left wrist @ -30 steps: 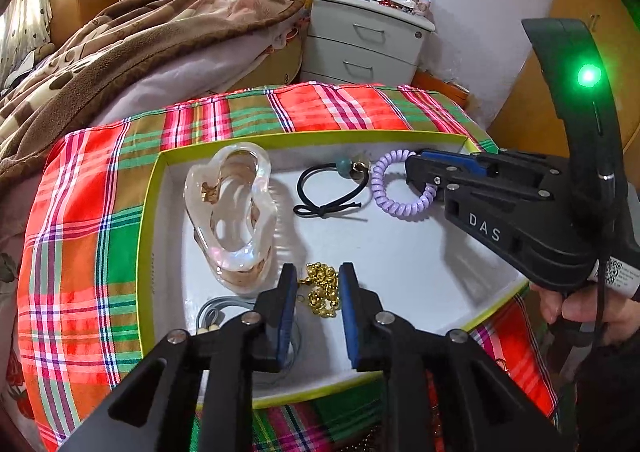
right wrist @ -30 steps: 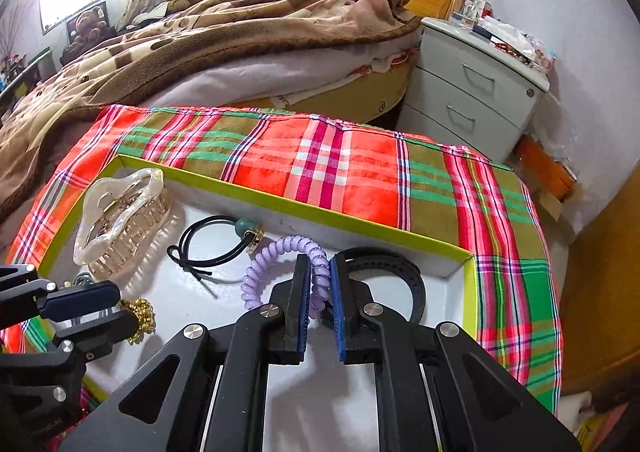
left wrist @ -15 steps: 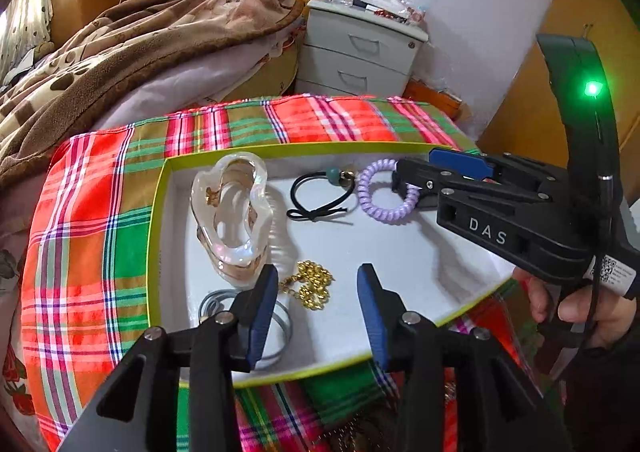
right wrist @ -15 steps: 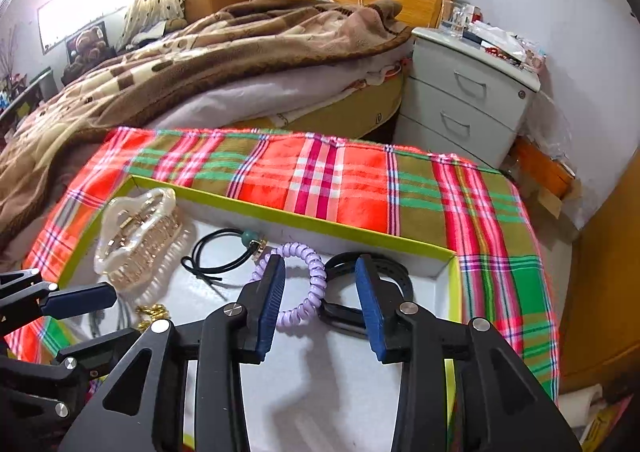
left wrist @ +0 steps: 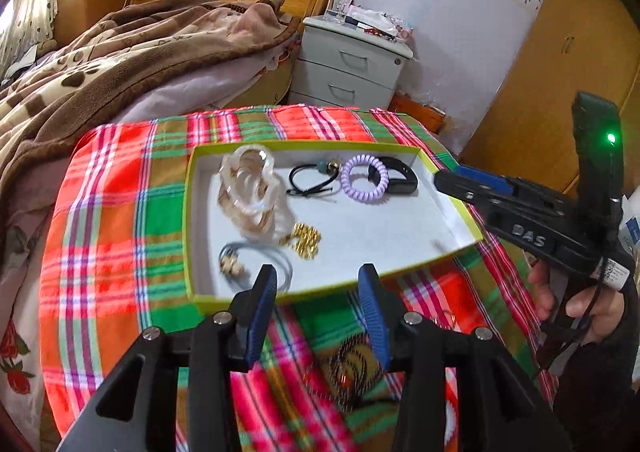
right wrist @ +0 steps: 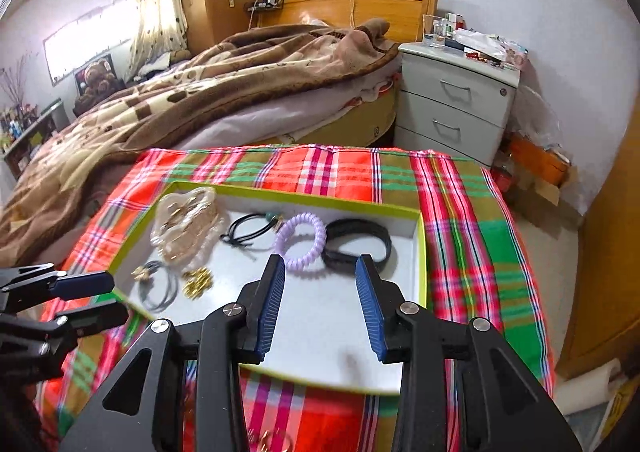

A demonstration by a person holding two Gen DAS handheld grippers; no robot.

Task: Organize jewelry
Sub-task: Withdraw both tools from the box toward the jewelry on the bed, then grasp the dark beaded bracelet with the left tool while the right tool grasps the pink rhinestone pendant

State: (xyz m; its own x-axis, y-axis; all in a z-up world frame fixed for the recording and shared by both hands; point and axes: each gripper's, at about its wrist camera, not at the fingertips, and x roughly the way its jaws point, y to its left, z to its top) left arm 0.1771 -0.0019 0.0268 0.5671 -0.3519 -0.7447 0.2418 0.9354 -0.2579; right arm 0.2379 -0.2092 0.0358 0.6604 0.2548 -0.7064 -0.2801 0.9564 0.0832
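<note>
A white tray with a lime-green rim (left wrist: pixel 186 212) (right wrist: pixel 422 252) lies on a plaid cloth. In it are a clear hair claw (left wrist: pixel 250 192) (right wrist: pixel 184 224), a black hair tie (left wrist: pixel 312 180) (right wrist: pixel 248 230), a purple coil tie (left wrist: pixel 366 180) (right wrist: pixel 302 242), a black band (left wrist: pixel 398 176) (right wrist: pixel 356 242), gold beads (left wrist: pixel 304 240) (right wrist: pixel 196 282) and a grey wire hoop (left wrist: pixel 256 260) (right wrist: pixel 158 288). My left gripper (left wrist: pixel 316 310) is open and empty, over the tray's near edge. My right gripper (right wrist: pixel 320 304) is open and empty above the tray; it also shows in the left wrist view (left wrist: pixel 460 180).
The plaid cloth (left wrist: pixel 108 220) covers the table. More loose jewelry (left wrist: pixel 352 368) lies blurred on the cloth below my left gripper. A bed with a brown blanket (right wrist: pixel 200 92) and a grey nightstand (right wrist: pixel 456 100) stand behind. A wooden wardrobe (left wrist: pixel 560 64) is at right.
Both grippers opened wide and pulled back from the tray. The right one let go of the purple coil tie; the left one moved away from the gold beads.
</note>
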